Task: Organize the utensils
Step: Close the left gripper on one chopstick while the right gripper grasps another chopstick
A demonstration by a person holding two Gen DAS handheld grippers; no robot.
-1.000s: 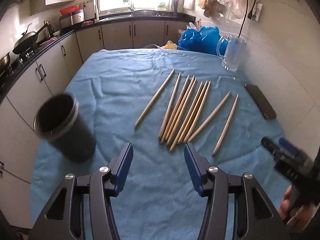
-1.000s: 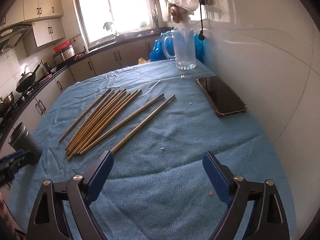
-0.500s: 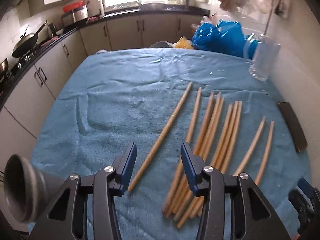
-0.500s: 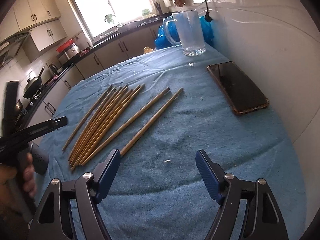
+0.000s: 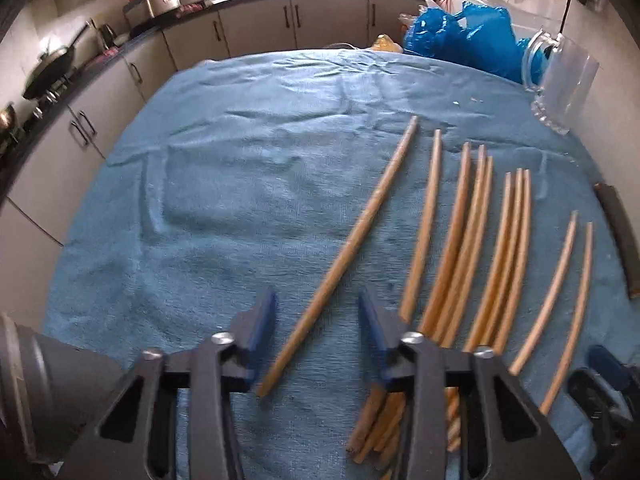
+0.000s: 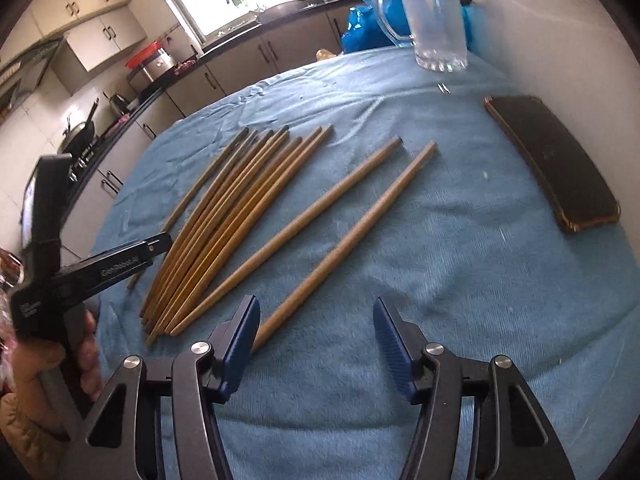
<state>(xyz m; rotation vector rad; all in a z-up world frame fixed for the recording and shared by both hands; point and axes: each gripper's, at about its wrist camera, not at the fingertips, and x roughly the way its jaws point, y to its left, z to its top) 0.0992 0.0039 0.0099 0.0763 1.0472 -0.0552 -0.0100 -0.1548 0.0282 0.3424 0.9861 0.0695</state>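
Several wooden chopsticks (image 5: 472, 248) lie side by side on the blue cloth (image 5: 240, 200). One chopstick (image 5: 348, 240) lies apart at the left of the row. Its near end passes between the jaws of my left gripper (image 5: 316, 324), which are closing, and the blue pads do not touch it. In the right wrist view, the rightmost chopstick (image 6: 352, 236) ends beside the left pad of my right gripper (image 6: 316, 340). These jaws are closing too, with nothing gripped. A dark cup (image 5: 24, 384) stands at the lower left edge.
A glass mug (image 6: 436, 20) stands at the far right of the table, with a blue plastic bag (image 5: 460, 44) behind it. A dark phone (image 6: 552, 160) lies by the right wall. A person's hand (image 6: 80, 364) holds the left gripper. Kitchen cabinets line the far side.
My left gripper came down and forward over the lone left chopstick and its jaws narrowed. The cup slid to the view's lower left edge. My right gripper advanced to the rightmost chopstick, jaws narrowing.
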